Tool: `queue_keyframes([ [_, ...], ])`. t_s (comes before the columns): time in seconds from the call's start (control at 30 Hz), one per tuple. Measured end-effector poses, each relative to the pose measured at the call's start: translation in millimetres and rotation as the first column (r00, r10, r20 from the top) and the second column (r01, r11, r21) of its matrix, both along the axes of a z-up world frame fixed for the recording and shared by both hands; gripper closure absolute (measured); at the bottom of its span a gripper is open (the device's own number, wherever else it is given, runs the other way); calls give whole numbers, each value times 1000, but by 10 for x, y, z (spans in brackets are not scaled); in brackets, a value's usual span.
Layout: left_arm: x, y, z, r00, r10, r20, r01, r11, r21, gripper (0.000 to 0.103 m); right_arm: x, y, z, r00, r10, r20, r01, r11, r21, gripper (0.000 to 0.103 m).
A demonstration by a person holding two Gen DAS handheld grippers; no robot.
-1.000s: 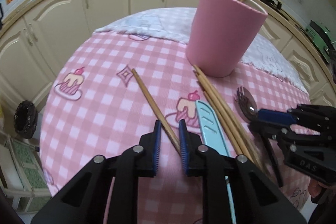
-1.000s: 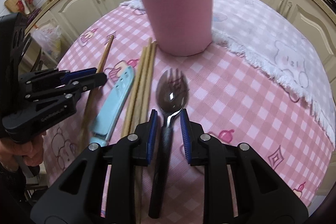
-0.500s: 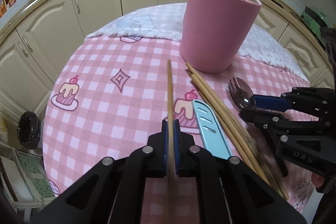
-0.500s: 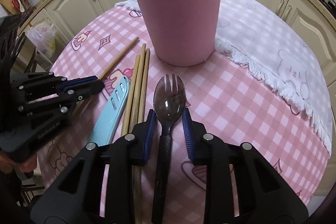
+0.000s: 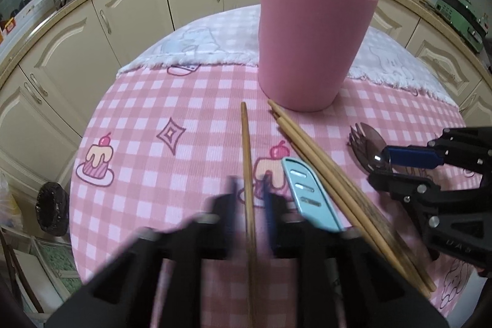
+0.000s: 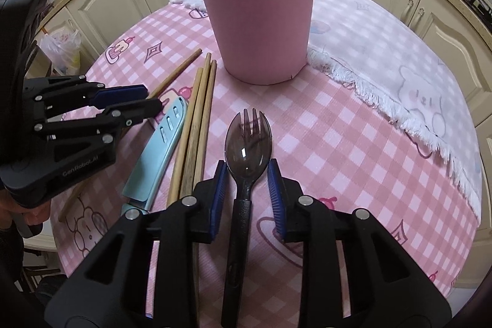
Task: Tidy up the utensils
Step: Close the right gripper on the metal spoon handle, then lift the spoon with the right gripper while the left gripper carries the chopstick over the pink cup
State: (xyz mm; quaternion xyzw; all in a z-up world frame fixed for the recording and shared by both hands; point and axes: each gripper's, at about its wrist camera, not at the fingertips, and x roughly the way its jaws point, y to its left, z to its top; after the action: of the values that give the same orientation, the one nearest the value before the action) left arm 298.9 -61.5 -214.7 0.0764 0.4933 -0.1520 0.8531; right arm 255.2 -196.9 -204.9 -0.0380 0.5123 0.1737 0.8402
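Wooden chopstick [image 5: 247, 174] between blurred left fingers [image 5: 270, 205], end cropped

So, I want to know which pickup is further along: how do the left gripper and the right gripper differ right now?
The left gripper is shut on a single wooden chopstick. The right gripper is open, its pads standing clear on either side of the spork. The left gripper's piece is thin, pale wood, while the right's is broader, dark and translucent. Both grippers point down over the checked cloth, facing the pink cup.
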Motion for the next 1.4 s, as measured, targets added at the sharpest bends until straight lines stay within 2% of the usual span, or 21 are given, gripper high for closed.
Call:
queue_keyframes([
  [0.1, -43, 84, 30, 1000, 19, 9, -18, 999, -49, 98, -56, -84, 22, 1000, -17, 15, 16, 997, 71, 80],
  [0.13, -73, 106, 48, 1000, 25, 19, -23, 998, -60, 98, -84, -113, 46, 999, -20, 26, 18, 995, 98, 92],
  [0.17, -115, 153, 85, 999, 36, 34, -33, 996, -82, 98, -122, -150, 77, 999, -26, 41, 21, 992, 127, 95],
  [0.23, -177, 221, 157, 997, 55, 60, -48, 992, -118, 98, -171, -207, 115, 997, -48, 67, 37, 988, 147, 96],
  [0.37, -254, 300, 264, 993, 74, 97, -58, 986, -157, 98, -158, -266, 36, 998, -66, 24, 62, 987, 152, 95],
  [0.53, -267, 249, 236, 994, 55, 93, -43, 990, -131, 98, -141, -188, 66, 999, -39, -2, 39, 995, 87, 94],
  [0.6, -276, 264, 232, 995, 50, 91, -38, 991, -130, 98, -136, -160, 81, 999, -34, -9, 35, 997, 72, 82],
  [0.67, -280, 264, 223, 995, 48, 90, -36, 991, -133, 98, -130, -142, 99, 999, -35, 5, 35, 998, 60, 45],
  [0.7, -280, 261, 220, 995, 48, 90, -36, 990, -134, 98, -112, -125, 100, 999, -35, 11, 34, 998, 53, 43],
  [0.8, -275, 260, 217, 995, 45, 89, -33, 990, -137, 98, -20, -35, 71, 999, -32, 18, 31, 999, 9, 44],
  [0.83, -272, 260, 214, 995, 45, 88, -32, 990, -138, 98, 18, 10, 28, 1000, -23, 11, 23, 1000, -7, 56],
  [0.87, -272, 260, 211, 995, 45, 87, -33, 990, -139, 98, 38, 47, -2, 1000, -17, 17, 18, 1000, -26, 64],
  [0.97, -269, 283, 212, 995, 50, 88, -37, 989, -143, 98, 45, 118, -1, 999, 2, 38, 1, 998, -63, 71],
  [1.13, -286, 346, 282, 992, 70, 109, -51, 985, -167, 98, -7, 0, 54, 999, -9, 52, 8, 1000, 27, 71],
  [1.27, -328, 391, 412, 984, 86, 154, -53, 977, -207, 98, -164, -108, 223, 990, -32, 139, 16, 993, 114, 71],
  [1.4, -418, 408, 638, 965, 91, 247, -23, 964, -264, 98, -354, -245, 419, 969, -78, 236, 28, 978, 208, 71],
])
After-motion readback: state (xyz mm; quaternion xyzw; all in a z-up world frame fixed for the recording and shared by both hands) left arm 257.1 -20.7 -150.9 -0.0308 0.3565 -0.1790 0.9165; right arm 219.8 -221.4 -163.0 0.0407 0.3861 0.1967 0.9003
